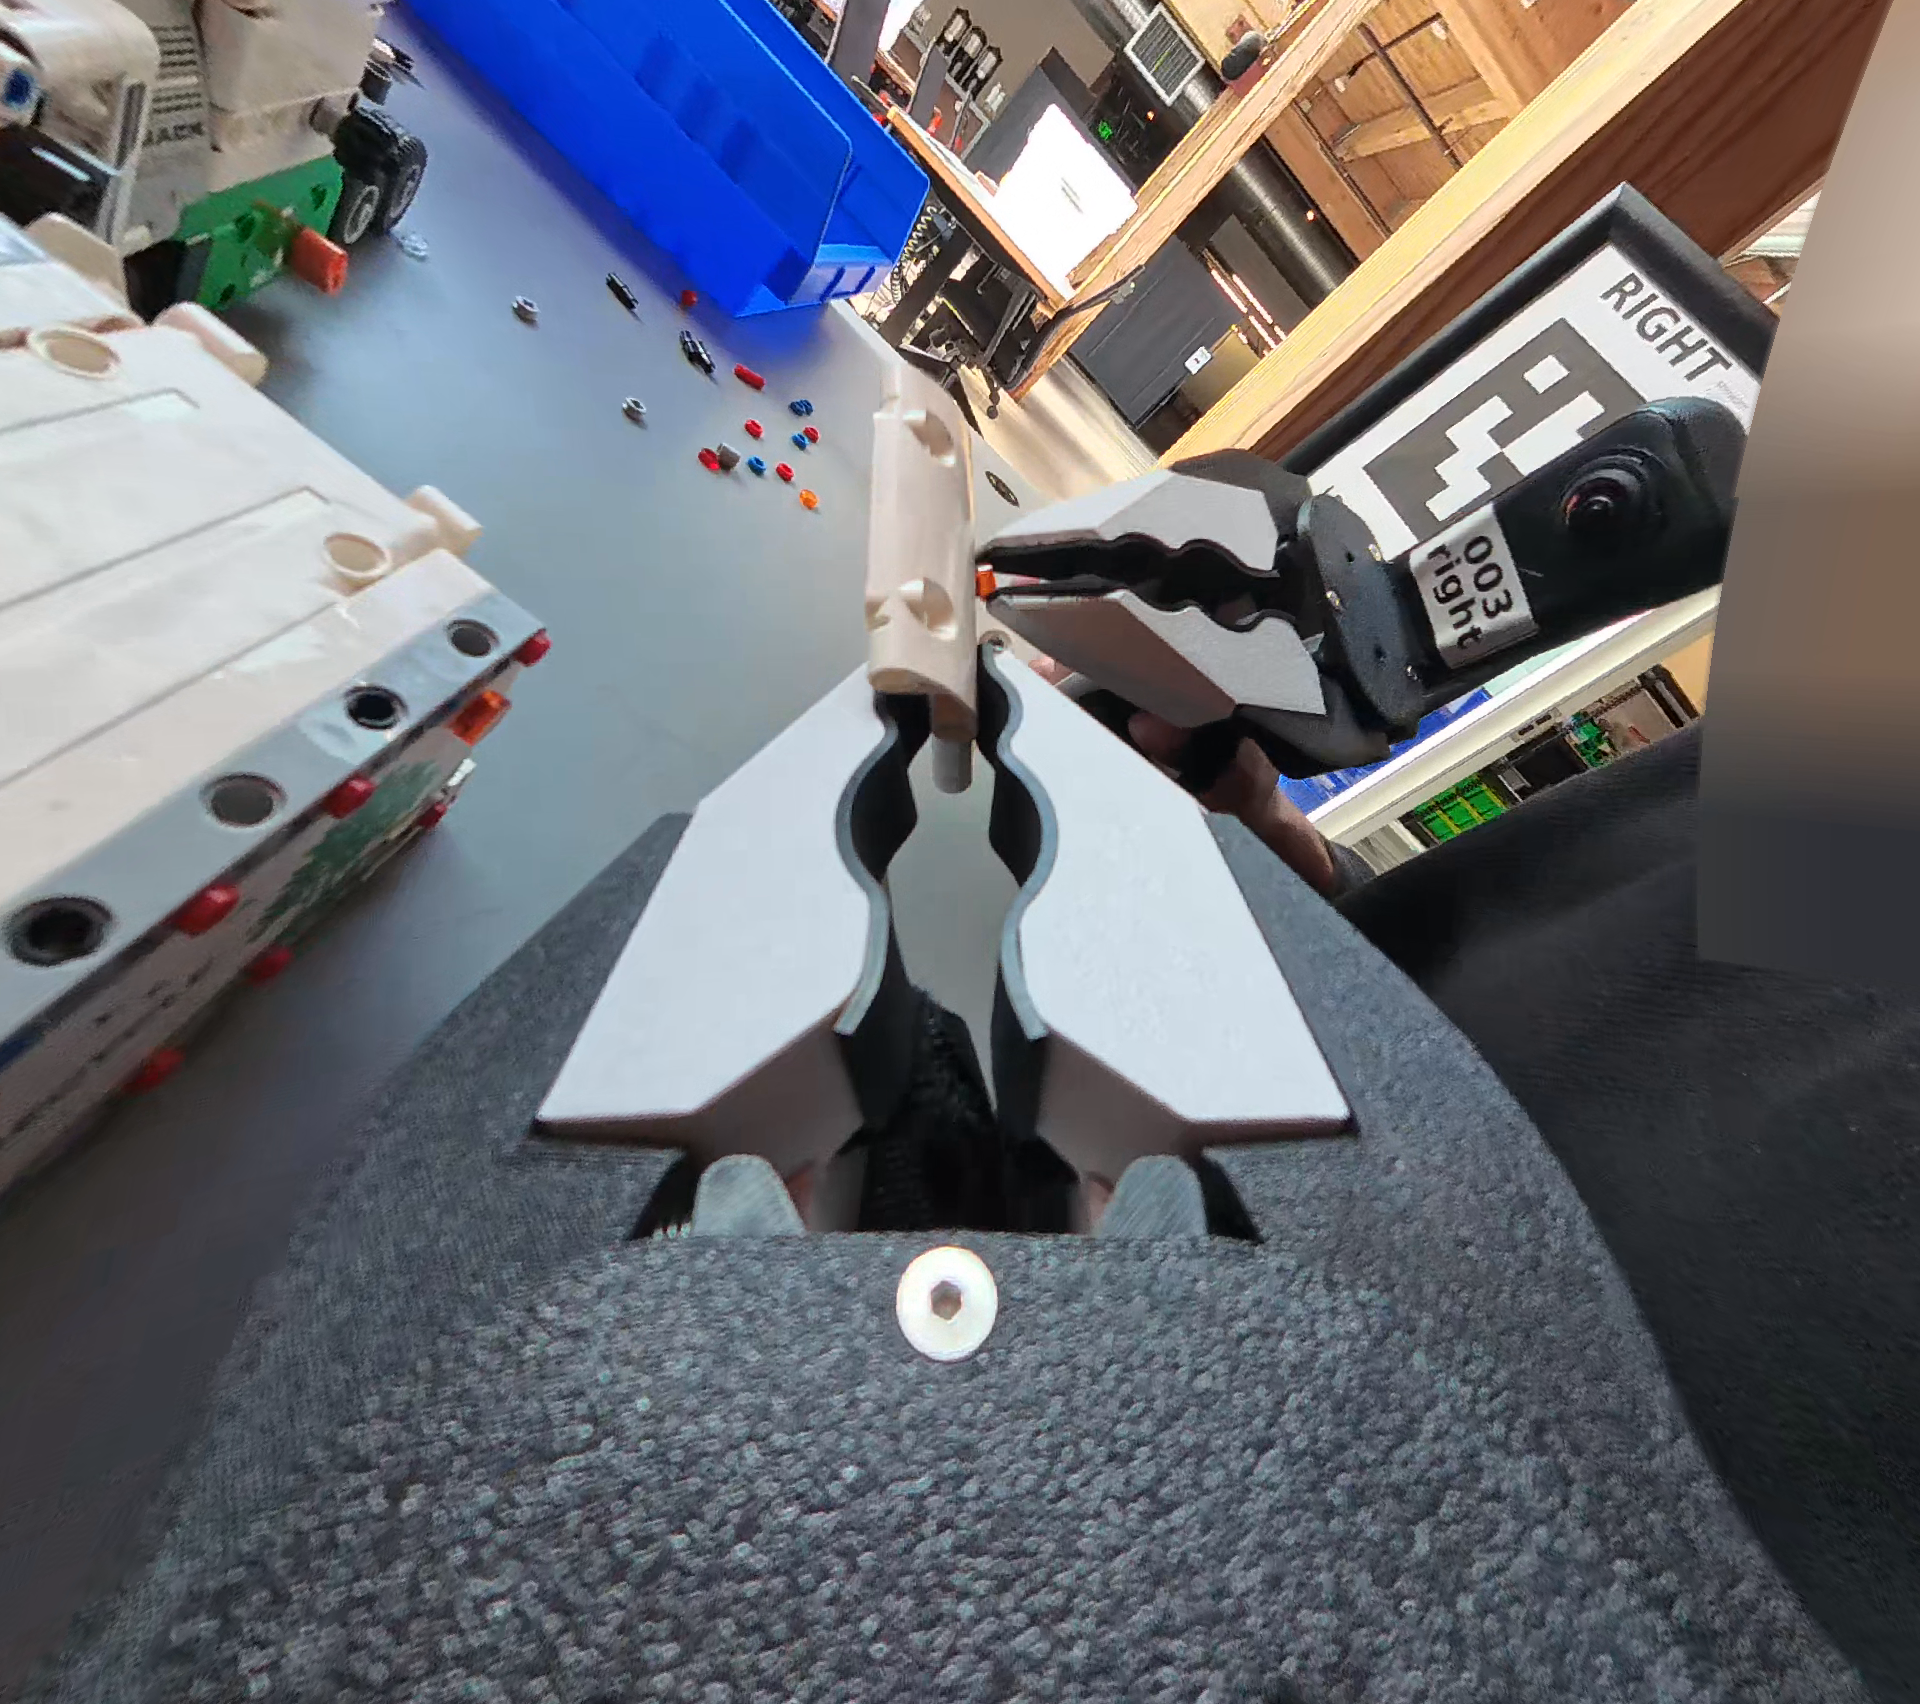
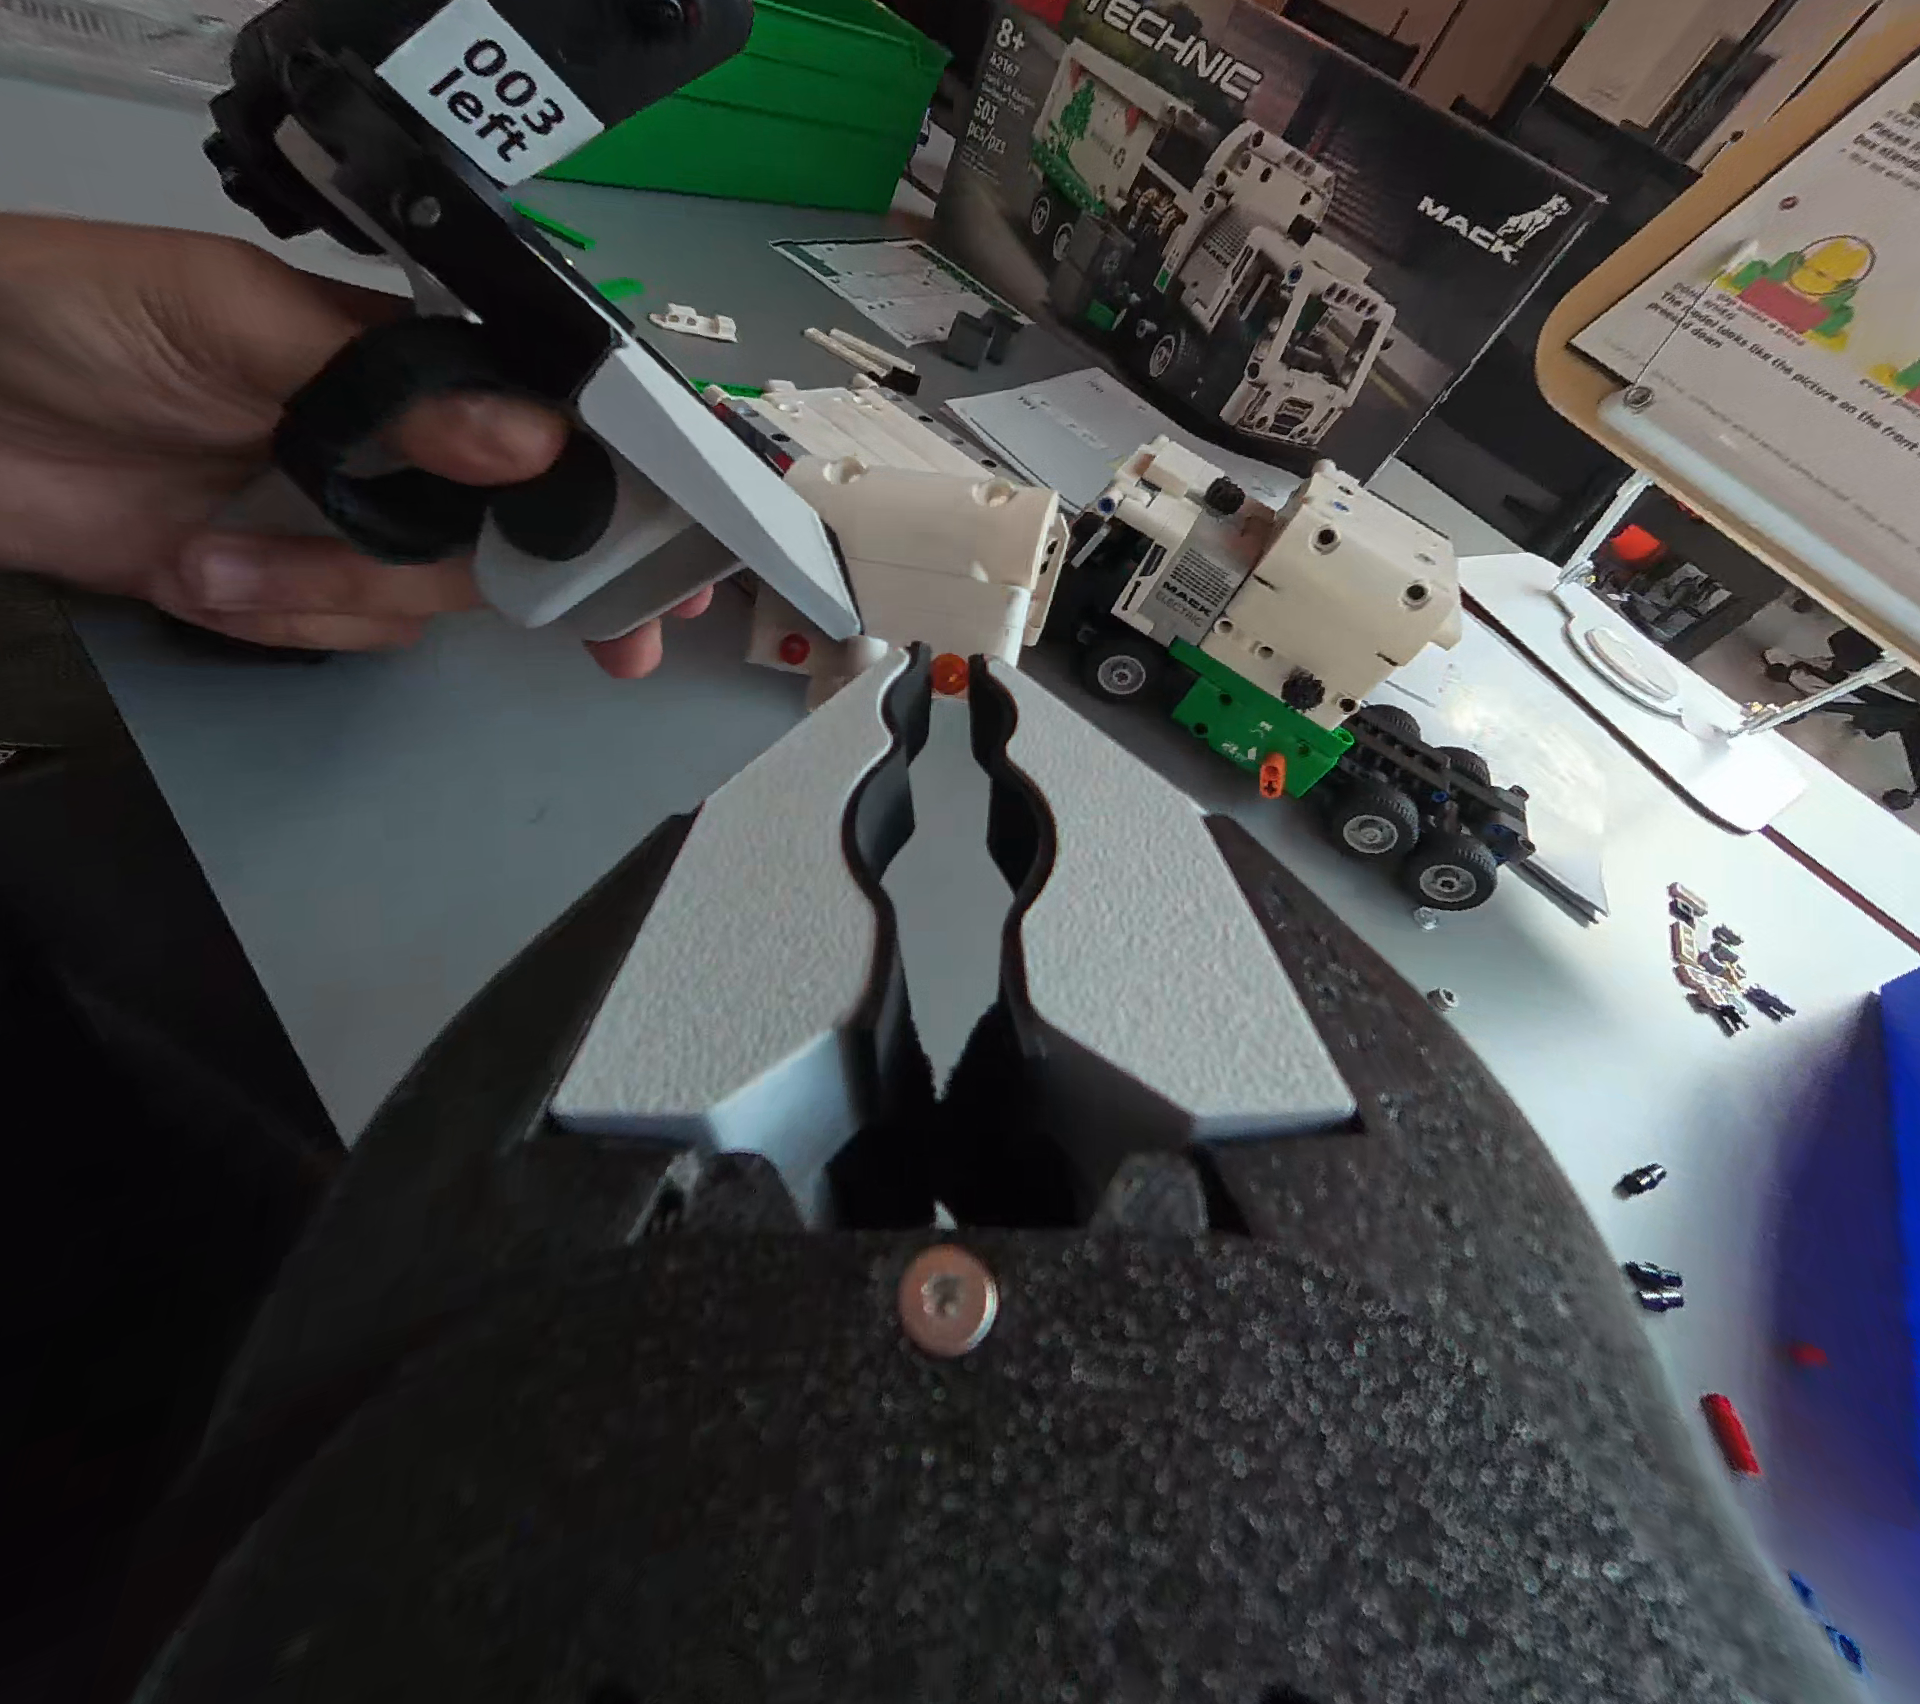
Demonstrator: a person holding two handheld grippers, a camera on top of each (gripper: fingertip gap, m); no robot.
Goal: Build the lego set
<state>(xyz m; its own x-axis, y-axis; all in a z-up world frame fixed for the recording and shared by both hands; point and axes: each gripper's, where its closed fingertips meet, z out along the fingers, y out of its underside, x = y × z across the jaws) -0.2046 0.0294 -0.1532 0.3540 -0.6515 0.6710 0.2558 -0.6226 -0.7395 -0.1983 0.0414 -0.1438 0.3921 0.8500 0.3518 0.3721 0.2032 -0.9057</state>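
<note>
My left gripper (image 1: pixel 951 678) is shut on a cream lego panel piece (image 1: pixel 920 542) and holds it upright above the grey table (image 1: pixel 644 615). My right gripper (image 2: pixel 948 667) is shut on a small orange pin (image 2: pixel 948 674) and holds it against the side of that cream piece (image 2: pixel 935 532). In the left wrist view the right gripper (image 1: pixel 992 579) comes in from the right with the orange pin (image 1: pixel 985 582) at its tip. The left gripper (image 2: pixel 831 605) shows at the left of the right wrist view, held by a hand (image 2: pixel 156 428).
The part-built white and green truck (image 2: pixel 1278 615) stands on the table, with a white body section (image 1: pixel 208 615) close at the left. A blue bin (image 1: pixel 644 44), a green bin (image 2: pixel 790 85), the set's box (image 2: pixel 1247 200) and loose small pins (image 1: pixel 758 449) lie around. My two grippers' fingertips are within a few centimetres of each other.
</note>
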